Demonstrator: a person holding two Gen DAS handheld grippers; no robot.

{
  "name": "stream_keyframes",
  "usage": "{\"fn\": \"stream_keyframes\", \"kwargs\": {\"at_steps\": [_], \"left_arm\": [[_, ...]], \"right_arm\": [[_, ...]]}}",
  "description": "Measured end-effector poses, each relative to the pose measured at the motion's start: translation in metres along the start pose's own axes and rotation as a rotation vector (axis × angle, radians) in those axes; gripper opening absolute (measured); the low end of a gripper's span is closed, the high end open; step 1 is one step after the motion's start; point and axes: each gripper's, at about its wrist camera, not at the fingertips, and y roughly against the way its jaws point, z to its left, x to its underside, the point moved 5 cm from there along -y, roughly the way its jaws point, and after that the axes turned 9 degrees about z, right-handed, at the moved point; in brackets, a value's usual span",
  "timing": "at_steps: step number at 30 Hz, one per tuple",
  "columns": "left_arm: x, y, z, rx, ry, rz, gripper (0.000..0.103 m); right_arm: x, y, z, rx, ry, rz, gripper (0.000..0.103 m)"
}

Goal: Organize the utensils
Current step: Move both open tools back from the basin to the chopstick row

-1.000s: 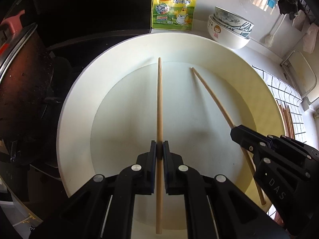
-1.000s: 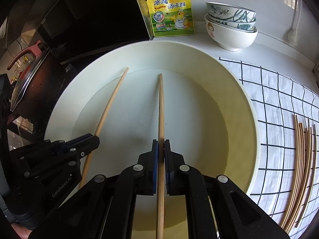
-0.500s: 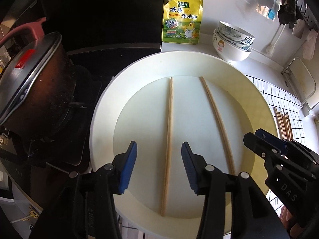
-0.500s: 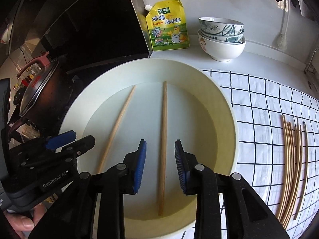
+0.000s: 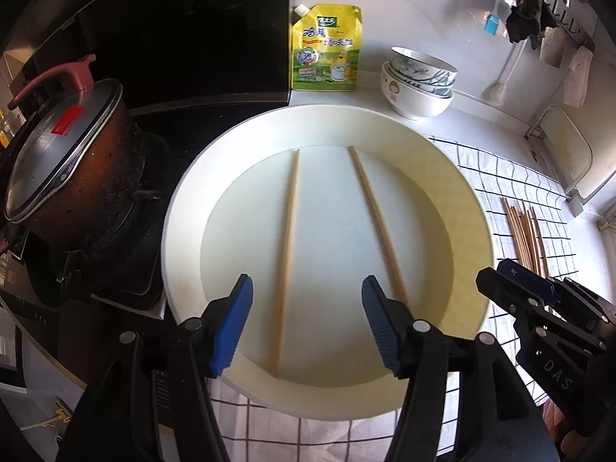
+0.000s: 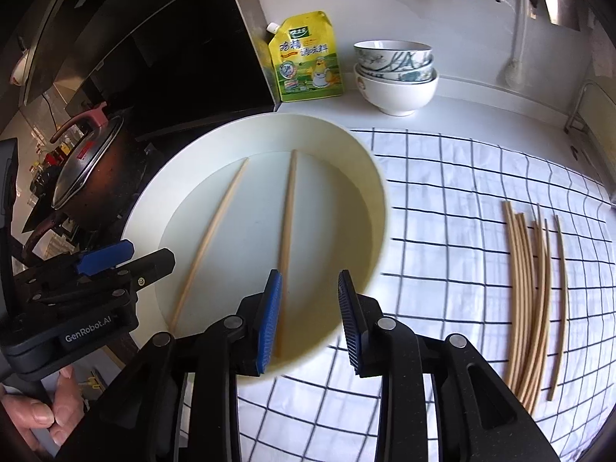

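Two wooden chopsticks lie apart in a large cream plate [image 5: 454, 200]: the left chopstick [image 5: 287, 246] and the right chopstick [image 5: 375, 219]. Both show in the right wrist view too, the left chopstick [image 6: 210, 238] and the right chopstick [image 6: 287, 231] in the plate [image 6: 369, 177]. My left gripper [image 5: 308, 327] is open and empty above the plate's near edge. My right gripper [image 6: 310, 319] is open and empty over the plate's near right rim. A bundle of several chopsticks [image 6: 531, 292] lies on the checked cloth to the right.
A lidded dark pot [image 5: 65, 177] sits on the stove at the left. A yellow seasoning pouch [image 5: 327, 57] and stacked bowls [image 5: 417, 84] stand behind the plate. A white checked cloth [image 6: 442, 200] covers the counter to the right.
Both grippers let go of their chopsticks, opened, and pulled back and up. The two chopsticks now lie loose in the plate. The right gripper has shifted right.
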Motion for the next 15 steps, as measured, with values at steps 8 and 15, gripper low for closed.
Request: {"fn": "stream_keyframes", "kwargs": {"at_steps": [8, 15], "left_arm": [[0.007, 0.012, -0.057, 0.032, -0.049, -0.012, 0.062], [0.012, 0.015, -0.119, 0.069, -0.097, -0.015, 0.066]], "right_arm": [[0.020, 0.030, -0.049, 0.032, -0.025, -0.019, 0.039], [0.042, 0.053, -0.110, 0.076, -0.065, -0.030, 0.043]]}}
